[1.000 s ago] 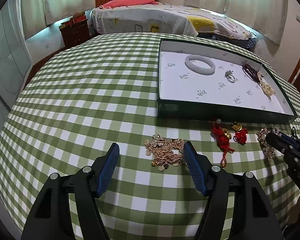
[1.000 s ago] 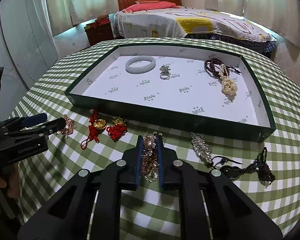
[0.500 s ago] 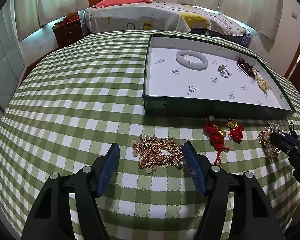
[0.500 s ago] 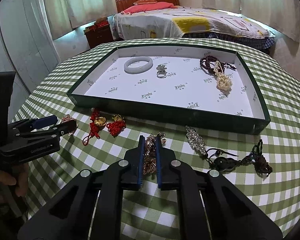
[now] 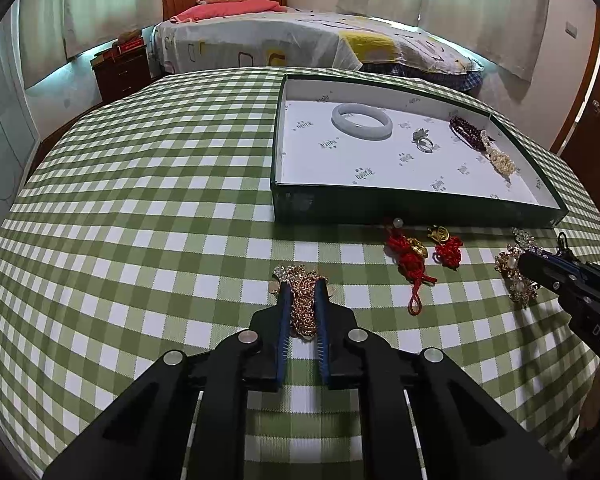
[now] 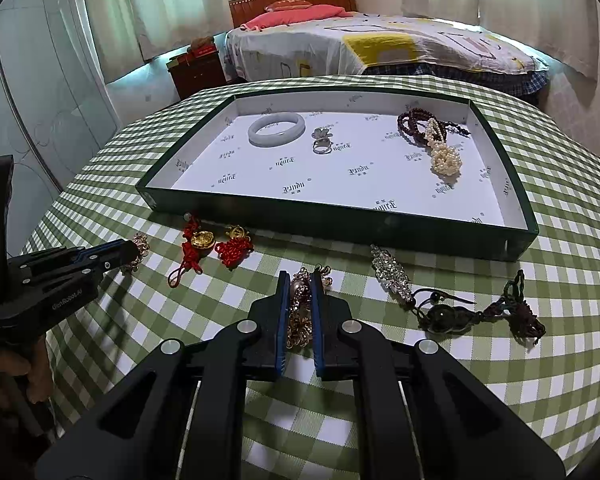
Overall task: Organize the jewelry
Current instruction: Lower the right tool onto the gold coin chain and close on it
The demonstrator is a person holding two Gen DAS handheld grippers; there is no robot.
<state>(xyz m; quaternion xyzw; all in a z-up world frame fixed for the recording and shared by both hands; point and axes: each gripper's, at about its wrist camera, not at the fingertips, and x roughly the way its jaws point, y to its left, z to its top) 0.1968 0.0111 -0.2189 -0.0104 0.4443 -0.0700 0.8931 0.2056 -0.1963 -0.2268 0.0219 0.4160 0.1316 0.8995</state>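
Observation:
My left gripper (image 5: 300, 286) is shut on a gold coin necklace (image 5: 303, 308) on the checked tablecloth. My right gripper (image 6: 300, 280) is shut on a gold and pearl brooch piece (image 6: 300, 312); it also shows in the left wrist view (image 5: 516, 276). The green tray (image 6: 340, 220) with a white liner holds a jade bangle (image 6: 277, 129), a ring (image 6: 322, 145), dark beads (image 6: 414, 126) and a pearl cluster (image 6: 444, 160). The tray rim also shows in the left wrist view (image 5: 380, 208).
Two red knot charms (image 6: 196, 246) (image 6: 234, 246), a crystal clip (image 6: 392, 272) and a dark cord pendant (image 6: 480, 312) lie on the cloth in front of the tray. A bed (image 6: 380, 48) and a nightstand (image 6: 196, 68) stand beyond the table.
My left gripper has closed from wide open onto the gold coin necklace. My right gripper stays shut on its piece and has shifted slightly.

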